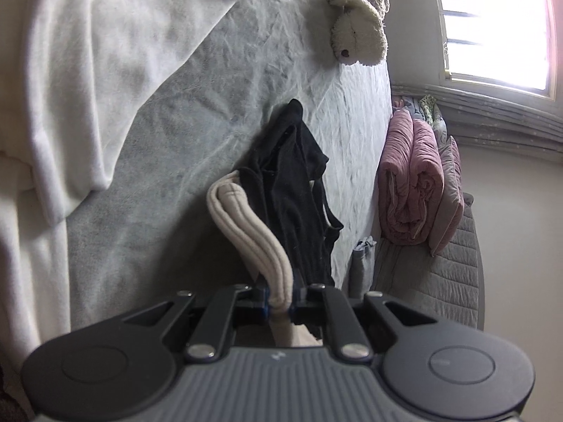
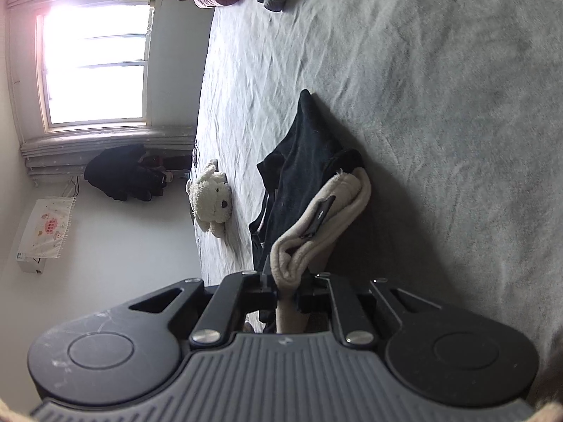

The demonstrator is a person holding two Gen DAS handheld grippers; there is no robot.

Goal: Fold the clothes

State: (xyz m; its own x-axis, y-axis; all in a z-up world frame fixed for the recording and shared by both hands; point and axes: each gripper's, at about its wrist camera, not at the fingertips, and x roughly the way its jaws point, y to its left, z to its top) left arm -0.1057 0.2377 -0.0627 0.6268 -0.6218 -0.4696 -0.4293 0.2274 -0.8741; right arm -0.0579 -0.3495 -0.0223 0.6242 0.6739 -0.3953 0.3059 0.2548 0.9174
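The cream fleece-lined garment (image 1: pixel 246 225) is being pinched at one thick folded edge by the left gripper (image 1: pixel 279 304), its jaws closed tight on the cloth. The opposite edge (image 2: pixel 316 225) is being clamped in the same way by the right gripper (image 2: pixel 286 293). From each gripper the garment is running straight ahead, along the fingers, with its long axis spanning between the two; neither hand is nearer. A black garment (image 1: pixel 295 190) is hanging beside the cream cloth, ahead of both grippers, over the grey bedsheet (image 2: pixel 440 123). Both grippers are being held rolled sideways, facing one another. How far the folding is along cannot be judged.
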